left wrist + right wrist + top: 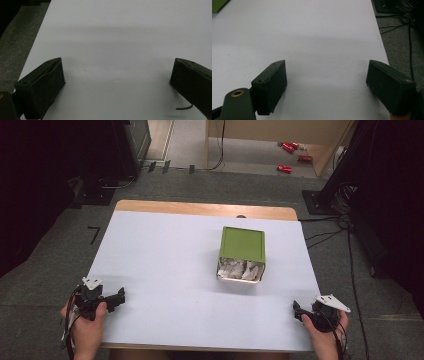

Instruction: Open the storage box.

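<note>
Your two hands sit at the near table edge, left gripper (114, 299) and right gripper (301, 312) both with jaws spread wide and empty. Well ahead, right of centre on the white table (165, 270), lies the green box (242, 254), crumpled paper showing at its open end; nothing looks started yet

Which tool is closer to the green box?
The right tool. It sits at the table's near right corner, just below and right of the green box. The left tool is at the near left corner, much farther across.
</note>
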A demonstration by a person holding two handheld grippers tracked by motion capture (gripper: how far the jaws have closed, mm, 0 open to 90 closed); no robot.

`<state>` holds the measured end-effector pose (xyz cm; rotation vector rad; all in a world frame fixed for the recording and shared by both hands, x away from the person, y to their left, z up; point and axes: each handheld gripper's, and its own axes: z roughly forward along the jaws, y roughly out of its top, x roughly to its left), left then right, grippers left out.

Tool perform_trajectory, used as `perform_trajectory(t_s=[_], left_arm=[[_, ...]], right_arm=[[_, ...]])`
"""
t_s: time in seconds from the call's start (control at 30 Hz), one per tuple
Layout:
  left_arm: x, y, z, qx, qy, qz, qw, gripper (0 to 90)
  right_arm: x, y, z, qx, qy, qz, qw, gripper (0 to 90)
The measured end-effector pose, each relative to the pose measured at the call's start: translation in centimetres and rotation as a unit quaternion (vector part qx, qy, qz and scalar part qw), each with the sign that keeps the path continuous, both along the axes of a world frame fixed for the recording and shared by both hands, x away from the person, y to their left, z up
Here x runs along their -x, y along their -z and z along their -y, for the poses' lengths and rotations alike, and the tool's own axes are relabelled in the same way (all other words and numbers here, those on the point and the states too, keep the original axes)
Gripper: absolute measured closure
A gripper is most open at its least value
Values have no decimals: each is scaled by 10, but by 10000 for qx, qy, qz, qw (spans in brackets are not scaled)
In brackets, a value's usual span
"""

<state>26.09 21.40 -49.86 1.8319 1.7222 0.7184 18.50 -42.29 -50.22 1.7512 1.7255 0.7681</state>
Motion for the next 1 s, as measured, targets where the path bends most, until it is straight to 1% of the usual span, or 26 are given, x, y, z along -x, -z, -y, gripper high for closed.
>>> perform_trajectory(t_s=[0.03, 0.1, 0.17, 0.23, 0.3, 0.4, 0.43, 0.5, 0.53, 0.57, 0.6, 0.63, 0.67, 0.7, 0.77, 0.8, 0.9, 1.0], left_arm=[[0, 0, 0, 1, -1, 0, 10000, 0], [0, 0, 0, -1, -1, 2, 10000, 0], [0, 0, 0, -1, 1, 0, 10000, 0], [0, 0, 0, -1, 1, 0, 10000, 0], [0, 0, 0, -2, 1, 0, 10000, 0], [0, 0, 0, 0, 1, 0, 10000, 0], [0, 0, 0, -2, 2, 0, 10000, 0], [0, 0, 0, -2, 2, -1, 10000, 0], [0, 0, 0, -1, 0, 1, 10000, 0], [0, 0, 0, -1, 0, 1, 10000, 0], [0, 0, 0, -1, 1, 0, 10000, 0], [0, 0, 0, -2, 1, 1, 10000, 0], [0, 0, 0, -2, 2, 2, 10000, 0], [0, 0, 0, -2, 2, 2, 10000, 0], [0, 0, 0, -5, 5, 1, 10000, 0], [0, 0, 0, -5, 4, 3, 10000, 0], [0, 0, 0, -5, 5, 3, 10000, 0], [0, 0, 0, 0, 0, 6, 10000, 0]], right_arm=[[0, 0, 0, 0, 0, 0, 10000, 164], [0, -1, -1, 91, 5, 37, 10000, 185], [1, -3, -1, 38, 49, 102, 9999, 186], [2, -6, -1, -89, 107, 180, 9997, 189], [3, -10, -2, -161, 144, 252, 9994, 194], [3, -14, -4, -180, 168, 305, 9992, 198], [2, -18, -6, -213, 198, 368, 9989, 204], [2, -20, -7, -205, 162, 409, 9988, 204], [1, -25, -10, -202, 173, 452, 9986, 205], [1, -25, -10, -202, 173, 452, 9986, 205], [1, -31, -12, -202, 165, 515, 9983, 208], [1, -31, -12, -202, 165, 515, 9983, 208], [1, -36, -14, -200, 184, 541, 9982, 213], [1, -36, -14, -200, 184, 541, 9982, 213], [0, -39, -16, -177, 181, 496, 9984, 213], [-1, -40, -18, -75, 163, 462, 9988, 213], [-1, -43, -21, -120, 122, 481, 9987, 213], [-1, -47, -24, -101, 99, 496, 9987, 213]])
